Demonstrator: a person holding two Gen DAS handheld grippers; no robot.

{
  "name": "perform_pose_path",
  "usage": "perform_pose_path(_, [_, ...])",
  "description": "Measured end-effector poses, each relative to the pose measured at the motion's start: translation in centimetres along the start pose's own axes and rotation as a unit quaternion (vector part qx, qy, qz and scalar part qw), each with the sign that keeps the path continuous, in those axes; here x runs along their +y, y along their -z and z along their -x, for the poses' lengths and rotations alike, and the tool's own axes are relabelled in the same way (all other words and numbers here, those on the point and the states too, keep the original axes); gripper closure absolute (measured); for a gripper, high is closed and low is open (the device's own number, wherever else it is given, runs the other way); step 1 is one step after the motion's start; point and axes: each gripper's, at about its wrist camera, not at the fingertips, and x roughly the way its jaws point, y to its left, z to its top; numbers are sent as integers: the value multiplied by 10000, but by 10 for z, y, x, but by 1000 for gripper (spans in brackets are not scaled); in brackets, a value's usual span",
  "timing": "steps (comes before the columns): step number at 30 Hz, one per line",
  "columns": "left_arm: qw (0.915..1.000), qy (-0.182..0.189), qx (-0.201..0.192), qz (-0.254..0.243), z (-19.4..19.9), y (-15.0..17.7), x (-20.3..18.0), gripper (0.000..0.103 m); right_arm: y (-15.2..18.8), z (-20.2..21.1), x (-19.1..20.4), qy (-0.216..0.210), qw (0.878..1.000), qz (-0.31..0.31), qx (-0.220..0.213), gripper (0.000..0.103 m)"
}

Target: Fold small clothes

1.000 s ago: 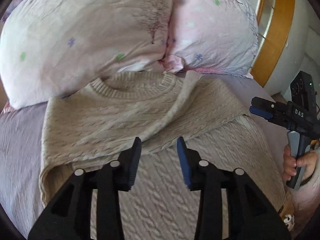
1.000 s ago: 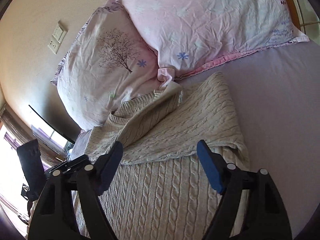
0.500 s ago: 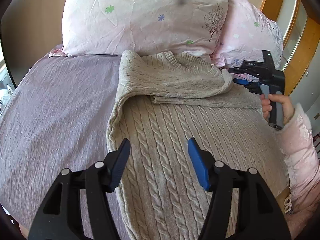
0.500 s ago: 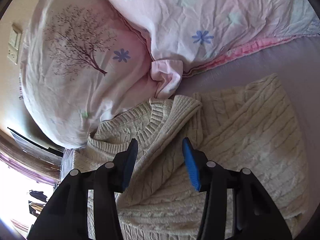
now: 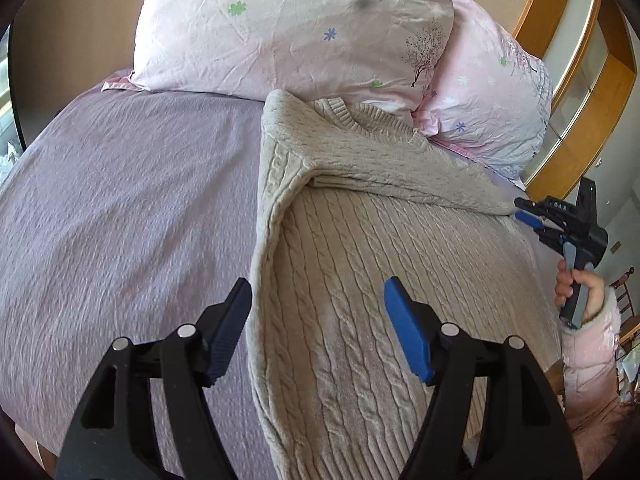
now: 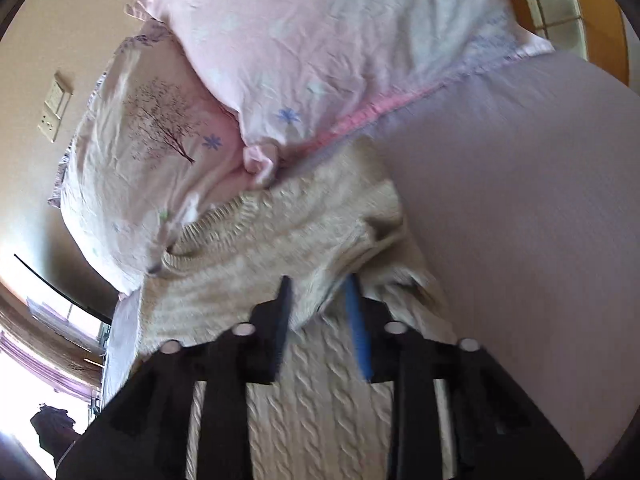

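Observation:
A beige cable-knit sweater [image 5: 360, 264] lies on the lilac bed sheet [image 5: 120, 208], its upper part folded down across the body. My left gripper [image 5: 318, 320] is open and empty, hovering over the sweater's left edge. My right gripper [image 5: 528, 216] shows at the sweater's right side in the left wrist view. In the right wrist view my right gripper [image 6: 318, 320] has its jaws narrowed around the edge of the folded sweater layer [image 6: 280, 248]. That view is blurred, so contact with the knit is unclear.
Two pink floral pillows [image 5: 296, 28] [image 5: 492, 92] lie against the headboard just behind the sweater's collar. A wooden frame [image 5: 580, 92] stands at the right. A wall socket [image 6: 54, 108] is on the beige wall.
My left gripper pulled back and shifted left, its jaws wider. My right gripper moved down to the folded layer's right edge and its jaws narrowed.

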Motion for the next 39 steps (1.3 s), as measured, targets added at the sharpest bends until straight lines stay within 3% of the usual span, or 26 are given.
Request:
perform_pose_path(4, [9998,81,138,88,5,17,3,28,40,48,-31,-49,9999,159,21,43])
perform_pose_path(7, [9994,136,254,189,5,30,6,28,65,66,-48,0,9992,204,355,44])
perform_pose_path(14, [9991,287,240,215,16,60,1,27,114,95,-53,-595,9942,390,807,56])
perform_pose_path(16, [9989,373,189,192,23,70,-2,27,128,99,-53,-981,9895,422,970,64])
perform_pose_path(18, [9985,480,157,205,29,79,-4,27,143,101,-54,-1316,9828,489,1203,88])
perform_pose_path(19, [9983,516,151,226,32,82,-5,29,149,101,-55,-1422,9801,517,1286,94])
perform_pose_path(20, [9981,533,164,265,33,84,-6,38,155,100,-55,-1499,9779,529,1357,95])
perform_pose_path(21, [9980,527,192,300,34,86,-6,57,157,101,-53,-1593,9772,542,1297,96])
perform_pose_path(22, [9976,537,275,351,32,86,-5,69,155,104,-51,-1755,9760,543,1171,96])
perform_pose_path(23, [9967,578,365,430,30,86,-3,94,150,108,-49,-1905,9749,518,1025,96])
perform_pose_path(27, [9913,946,479,785,24,69,9,94,115,124,-33,-2330,9706,495,353,96])
perform_pose_path(31, [9896,1054,-21,976,29,11,17,95,63,121,-18,-2591,9650,378,-148,97])
perform_pose_path(36, [9880,786,-326,1286,-15,-99,30,95,-17,57,2,-2553,9659,-96,-413,97])
perform_pose_path(39, [9901,382,-367,1300,-64,-160,32,95,-64,-3,8,-2176,9741,-430,-443,97])
